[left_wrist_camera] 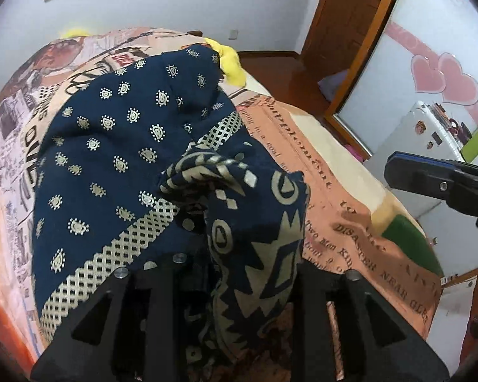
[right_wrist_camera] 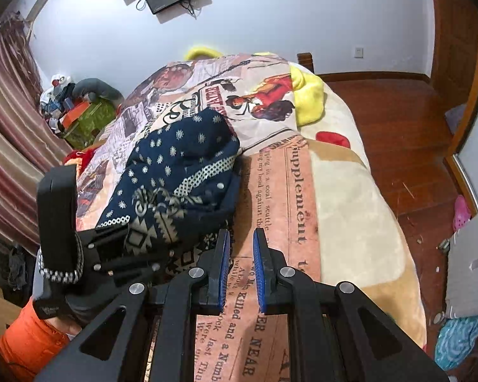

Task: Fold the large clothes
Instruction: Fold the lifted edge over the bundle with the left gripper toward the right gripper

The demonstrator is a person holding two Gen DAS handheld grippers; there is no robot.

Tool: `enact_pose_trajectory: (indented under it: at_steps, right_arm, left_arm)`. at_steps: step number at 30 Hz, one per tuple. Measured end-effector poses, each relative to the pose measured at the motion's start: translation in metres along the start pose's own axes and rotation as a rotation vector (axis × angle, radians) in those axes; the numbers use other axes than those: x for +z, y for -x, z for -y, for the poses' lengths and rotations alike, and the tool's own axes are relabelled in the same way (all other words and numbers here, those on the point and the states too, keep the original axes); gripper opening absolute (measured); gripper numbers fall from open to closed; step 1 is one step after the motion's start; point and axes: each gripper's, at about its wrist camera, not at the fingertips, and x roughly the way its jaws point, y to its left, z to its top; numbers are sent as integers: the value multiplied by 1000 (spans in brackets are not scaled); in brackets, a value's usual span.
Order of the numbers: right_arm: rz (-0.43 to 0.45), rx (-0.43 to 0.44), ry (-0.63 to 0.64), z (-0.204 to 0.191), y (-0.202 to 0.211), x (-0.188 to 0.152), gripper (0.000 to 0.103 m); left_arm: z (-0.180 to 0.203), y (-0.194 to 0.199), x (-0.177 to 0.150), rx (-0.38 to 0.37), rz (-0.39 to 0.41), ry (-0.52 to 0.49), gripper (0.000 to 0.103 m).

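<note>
A large navy garment [left_wrist_camera: 118, 159] with cream paisley dots and a lattice band lies heaped on the bed; it also shows in the right wrist view [right_wrist_camera: 181, 165]. My left gripper [left_wrist_camera: 239, 254] is shut on a bunched fold of it, the cloth draped over and hiding the fingers; it appears in the right wrist view [right_wrist_camera: 133, 242] at the garment's near edge. My right gripper [right_wrist_camera: 241, 242] is open and empty, its blue pads [right_wrist_camera: 258, 273] a small gap apart, just right of the garment above the printed bedspread. It shows at the right edge of the left wrist view [left_wrist_camera: 398, 175].
The bed carries a newspaper-print bedspread [right_wrist_camera: 280, 191], a cream blanket [right_wrist_camera: 350, 210] and a yellow pillow [right_wrist_camera: 306, 98]. Wooden floor [right_wrist_camera: 398, 121] lies to the right, with a white fridge [left_wrist_camera: 408, 146]. A curtain [right_wrist_camera: 6, 133] and clutter [right_wrist_camera: 76, 108] stand left.
</note>
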Motion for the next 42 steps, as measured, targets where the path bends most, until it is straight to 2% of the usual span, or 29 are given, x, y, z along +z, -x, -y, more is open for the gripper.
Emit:
enact_pose_trajectory:
  at_steps: [2, 5, 10, 13, 15, 16, 19, 22, 24, 25, 28, 30, 34, 37, 39, 42]
  right_arm:
    - [4, 29, -14, 0, 2, 0, 11]
    - [9, 61, -21, 1, 4, -1, 11]
    - [35, 70, 7, -12, 14, 1, 11]
    - [54, 80, 22, -19, 20, 6, 11]
    - [64, 95, 36, -26, 22, 10, 11]
    - [64, 102, 43, -30, 21, 12, 11]
    - [62, 116, 65, -44, 13, 19, 11]
    - [39, 146, 82, -63, -3, 23, 11]
    - [16, 168, 96, -76, -15, 23, 11]
    - [2, 176, 112, -83, -22, 22, 11]
    - [-34, 180, 164, -100, -39, 18, 11]
    - [-66, 160, 191, -104, -53, 14, 11]
    - [-148, 70, 184, -86, -82, 4, 11]
    - [-185, 138, 130, -62, -91, -6, 11]
    - [-172, 182, 115, -52, -89, -11, 11]
    - [-165, 174, 134, -52, -84, -17, 11]
  left_arm:
    - [8, 9, -3, -19, -2, -1, 46]
    - [20, 23, -11, -45, 3, -37, 61]
    - [15, 51, -18, -59, 22, -35, 62]
    - [1, 82, -22, -81, 71, -4, 62]
    - [-16, 105, -21, -59, 123, 28, 64]
    - [-24, 113, -21, -42, 146, 46, 68]
    - [-58, 128, -20, 59, 207, 110, 76]
    - [-87, 113, -24, 110, 163, 170, 76]
    - [-99, 96, -29, 114, 114, 212, 76]
    - [-103, 86, -33, 103, 81, 232, 76]
    - [-105, 61, -47, -10, 32, 285, 78]
    - [-101, 54, -50, -21, 22, 281, 86]
    - [-89, 49, -55, -3, 21, 235, 90]
    - [-85, 47, -56, 11, 25, 204, 91]
    - [-85, 49, -56, 13, 22, 193, 91]
    - [-88, 51, -56, -5, 5, 198, 91]
